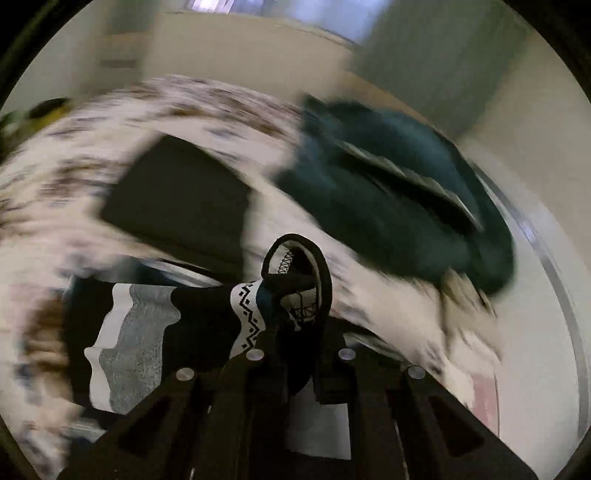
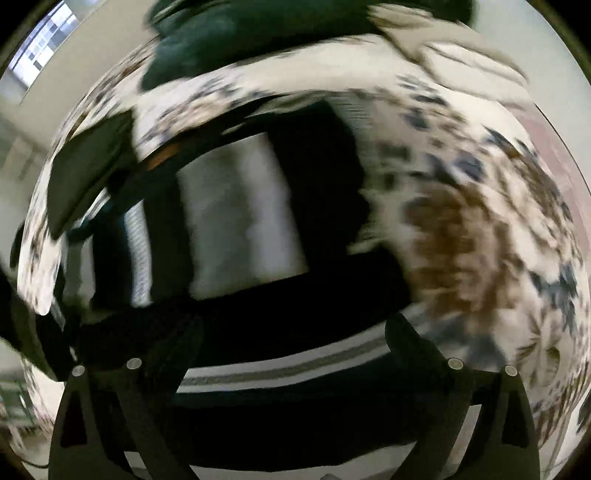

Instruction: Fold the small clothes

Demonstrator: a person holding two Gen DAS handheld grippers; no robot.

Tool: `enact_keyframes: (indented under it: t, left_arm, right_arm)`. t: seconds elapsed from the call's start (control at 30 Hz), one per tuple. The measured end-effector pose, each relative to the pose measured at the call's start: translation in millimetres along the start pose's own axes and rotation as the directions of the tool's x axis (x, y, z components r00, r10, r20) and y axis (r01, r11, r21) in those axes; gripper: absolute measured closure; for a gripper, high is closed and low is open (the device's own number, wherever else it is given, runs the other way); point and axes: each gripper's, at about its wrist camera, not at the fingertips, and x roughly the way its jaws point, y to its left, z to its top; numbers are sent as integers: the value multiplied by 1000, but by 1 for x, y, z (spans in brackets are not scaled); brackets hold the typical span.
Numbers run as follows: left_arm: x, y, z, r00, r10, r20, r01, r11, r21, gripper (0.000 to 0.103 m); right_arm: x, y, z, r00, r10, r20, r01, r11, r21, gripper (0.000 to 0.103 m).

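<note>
My left gripper [image 1: 295, 328] is shut on the cuff of a black sock with grey and white bands and a zigzag pattern [image 1: 207, 317]; the sock trails to the left over the floral cloth [image 1: 92, 147]. In the right wrist view my right gripper [image 2: 291, 354] is open, its fingers wide apart, just above a black garment with grey and white stripes [image 2: 240, 221] that lies on the floral cloth [image 2: 480, 221]. Both views are blurred by motion.
A dark folded piece [image 1: 184, 199] lies flat on the cloth beyond the sock. A heap of dark teal clothes [image 1: 399, 192] sits at the far right of the cloth; it also shows in the right wrist view [image 2: 240, 33]. The table edge [image 1: 554, 277] runs along the right.
</note>
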Motion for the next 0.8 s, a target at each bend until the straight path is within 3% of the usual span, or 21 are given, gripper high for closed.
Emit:
enact_keyframes:
  t: [0.1, 0.2, 0.23, 0.27, 0.3, 0.33, 0.4, 0.47, 0.53, 0.63, 0.7, 0.8]
  left_arm:
    - [53, -57, -33, 992, -45, -119, 53, 996, 70, 95]
    - [92, -92, -66, 958, -56, -280, 90, 990, 112, 87]
    - [97, -99, -74, 949, -50, -311, 94, 988, 126, 69]
    - [95, -101, -79, 946, -54, -320, 104, 985, 140, 46]
    - [91, -102, -79, 948, -54, -314, 106, 983, 152, 31]
    - [83, -99, -77, 950, -53, -308, 108, 980, 166, 10]
    - [55, -80, -66, 964, -27, -266, 78, 980, 183, 9]
    - [36, -48, -49, 972, 44, -229, -2, 983, 182, 9]
    - [11, 4, -26, 973, 161, -169, -134, 978, 156, 9]
    - [-2, 77, -8, 934, 333, -133, -315, 939, 136, 9]
    - [1, 132, 2, 883, 442, -160, -430, 897, 105, 9]
    - [3, 189, 10, 846, 496, -197, -501, 865, 23, 9]
  right_arm:
    - [7, -41, 13, 999, -17, -32, 19, 998, 67, 3]
    - [12, -74, 20, 997, -30, -65, 35, 996, 87, 3]
    - [13, -82, 23, 997, -32, -72, 38, 995, 90, 3]
    - [13, -90, 26, 997, -26, -77, 32, 996, 88, 3]
    - [11, -98, 29, 996, -20, -81, 27, 996, 83, 3]
    - [8, -104, 33, 996, -12, -86, 19, 997, 76, 3]
    - [0, -111, 41, 995, 18, -94, -11, 997, 72, 3]
    - [-10, -112, 53, 995, 41, -95, -33, 997, 76, 3]
    - [-18, -109, 69, 993, 90, -72, -83, 992, 90, 3]
    - [-20, -81, 101, 982, 186, -33, -184, 981, 56, 11]
    - [-8, -55, 123, 976, 215, -23, -216, 976, -3, 19]
    - [29, -10, 144, 978, 196, -69, -202, 974, -101, 20]
